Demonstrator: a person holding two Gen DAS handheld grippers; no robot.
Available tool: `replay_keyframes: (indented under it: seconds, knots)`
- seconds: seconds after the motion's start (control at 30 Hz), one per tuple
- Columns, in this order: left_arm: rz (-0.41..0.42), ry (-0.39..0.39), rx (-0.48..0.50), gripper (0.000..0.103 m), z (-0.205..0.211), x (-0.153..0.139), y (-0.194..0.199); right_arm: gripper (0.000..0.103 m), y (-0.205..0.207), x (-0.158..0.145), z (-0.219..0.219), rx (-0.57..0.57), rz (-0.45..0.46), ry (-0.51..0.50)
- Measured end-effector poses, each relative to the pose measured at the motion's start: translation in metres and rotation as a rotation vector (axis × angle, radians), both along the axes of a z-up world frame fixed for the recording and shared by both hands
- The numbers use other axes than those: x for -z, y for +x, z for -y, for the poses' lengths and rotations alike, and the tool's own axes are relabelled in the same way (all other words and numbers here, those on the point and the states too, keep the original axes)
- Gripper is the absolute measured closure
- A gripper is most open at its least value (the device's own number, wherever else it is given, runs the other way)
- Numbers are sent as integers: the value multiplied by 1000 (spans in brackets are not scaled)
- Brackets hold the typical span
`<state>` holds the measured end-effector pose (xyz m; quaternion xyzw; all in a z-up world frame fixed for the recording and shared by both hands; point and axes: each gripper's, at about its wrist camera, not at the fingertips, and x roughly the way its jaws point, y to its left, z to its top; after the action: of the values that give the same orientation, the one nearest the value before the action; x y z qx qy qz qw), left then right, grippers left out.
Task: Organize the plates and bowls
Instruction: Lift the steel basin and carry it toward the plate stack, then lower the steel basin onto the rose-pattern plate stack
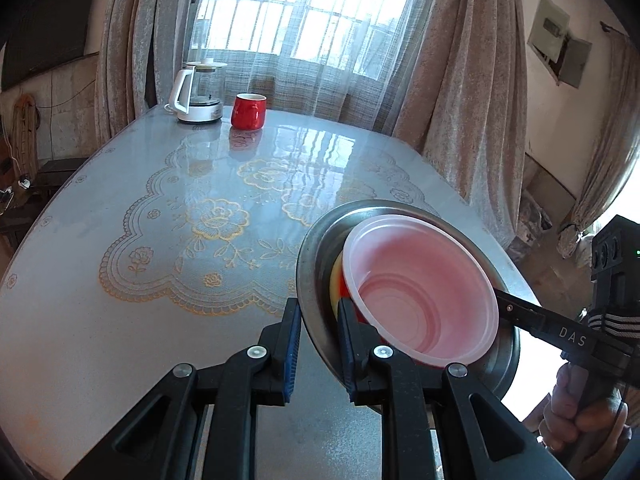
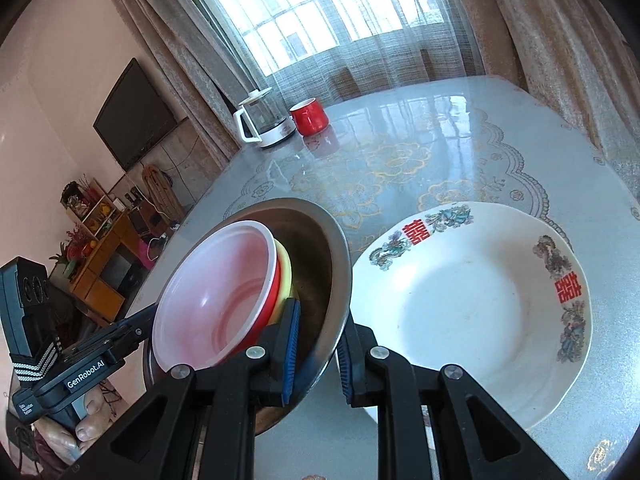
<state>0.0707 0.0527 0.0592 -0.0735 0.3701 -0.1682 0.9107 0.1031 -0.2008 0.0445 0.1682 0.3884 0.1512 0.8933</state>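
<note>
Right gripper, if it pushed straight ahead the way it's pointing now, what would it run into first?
The right gripper is already clamped on the rim of the metal bowl, so that bowl moves with it. Beyond, its line looks free over the table; the white plate sits off to its right. Depth is uncertain.

Daylight pours in from the barred window [image 1: 304, 8] at the far side, behind sheer curtains [image 1: 332, 64], and its panes are blown out to near white in both views. The glossy desk [image 1: 160, 240] throws back a broad glare with wavy reflections of the window bars across its far half. Near parts stay dimmer: the black tool arms read as dark shapes, and the left wall in the left wrist view sits in shadow. Fisheye bending curves the desk edge and curtains strongly, and black vignetting fills the corners. Focus is sharp, with no motion blur evident.
</note>
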Motion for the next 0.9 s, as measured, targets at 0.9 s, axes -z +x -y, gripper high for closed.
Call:
replay_keyframes:
  seconds: [0.9]
  knots:
    - [-108,39,163,84,124,31,57,84,8,34,112,268,-74,5]
